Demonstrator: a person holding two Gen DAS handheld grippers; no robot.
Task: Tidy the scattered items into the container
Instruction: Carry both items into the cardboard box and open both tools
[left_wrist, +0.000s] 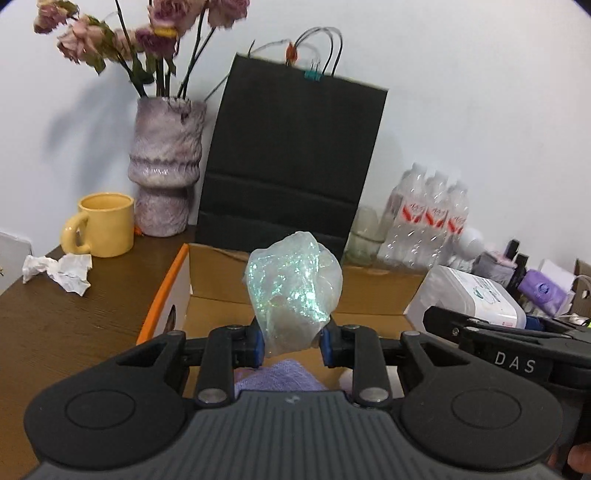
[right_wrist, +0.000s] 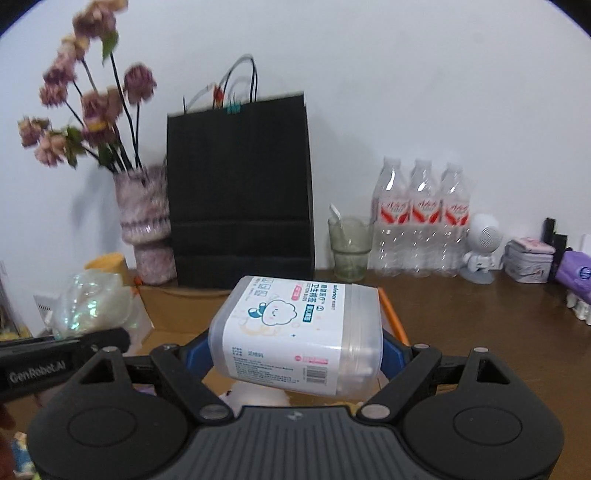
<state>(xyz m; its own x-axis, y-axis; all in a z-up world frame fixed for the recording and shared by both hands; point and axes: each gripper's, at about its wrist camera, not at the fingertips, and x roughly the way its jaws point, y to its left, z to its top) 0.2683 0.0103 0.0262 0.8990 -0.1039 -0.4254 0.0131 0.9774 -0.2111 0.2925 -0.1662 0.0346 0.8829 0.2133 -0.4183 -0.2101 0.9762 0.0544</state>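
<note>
A crumpled iridescent wrapper (left_wrist: 293, 291) is clamped between the blue pads (left_wrist: 257, 341) of the left gripper (left_wrist: 291, 343) and held above the open cardboard box (left_wrist: 162, 291). A clear plastic tub (right_wrist: 295, 334) is gripped on its side in the widely spread right gripper (right_wrist: 295, 350), also over the box. A purple cloth (left_wrist: 277, 376) is seen inside the box. A crumpled tissue (left_wrist: 59, 271) lies on the table (left_wrist: 74, 325) beside a yellow mug (left_wrist: 107, 223).

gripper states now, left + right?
Left gripper: shut on the iridescent plastic wad.
Right gripper: shut on the cotton swab box, jaws wide around it.
</note>
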